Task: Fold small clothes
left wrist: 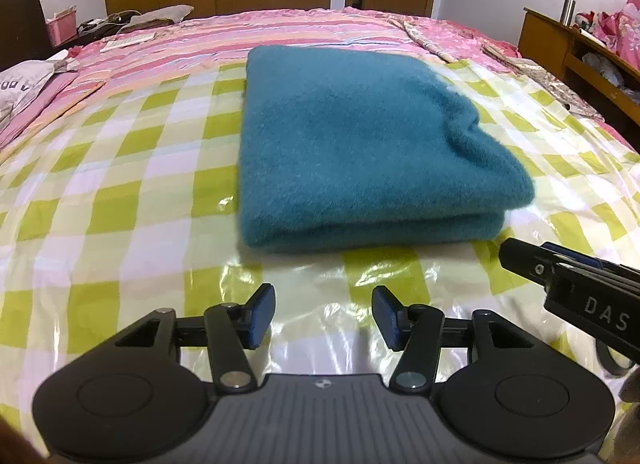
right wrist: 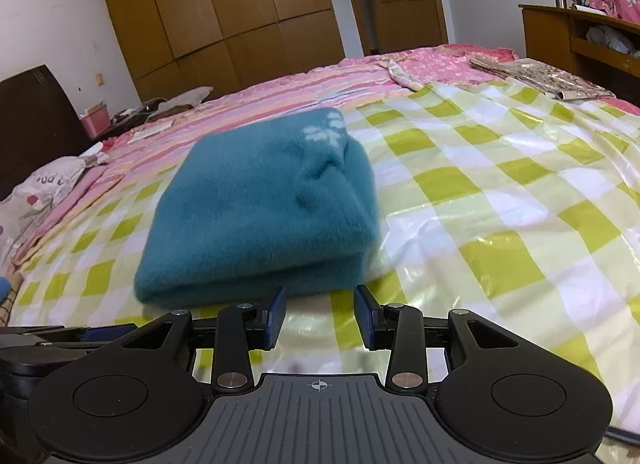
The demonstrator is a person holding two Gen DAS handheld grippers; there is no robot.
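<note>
Although folded into a thick, fuzzy teal garment (left wrist: pixel 360 144) on the glossy green-checked plastic sheet (left wrist: pixel 120 200), the stack's rounded layers could slump if brushed, being soft and unpinned. Left gripper (left wrist: pixel 324 314) and right gripper (right wrist: pixel 320 314) stand open, empty, just before its near edge.

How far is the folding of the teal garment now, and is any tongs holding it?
Done: the teal garment lies as a folded stack on the checked sheet. In hand: nothing; the left tongs and right tongs are open and empty, just short of it. Left: no unfolded clothes are clearly visible.
</note>
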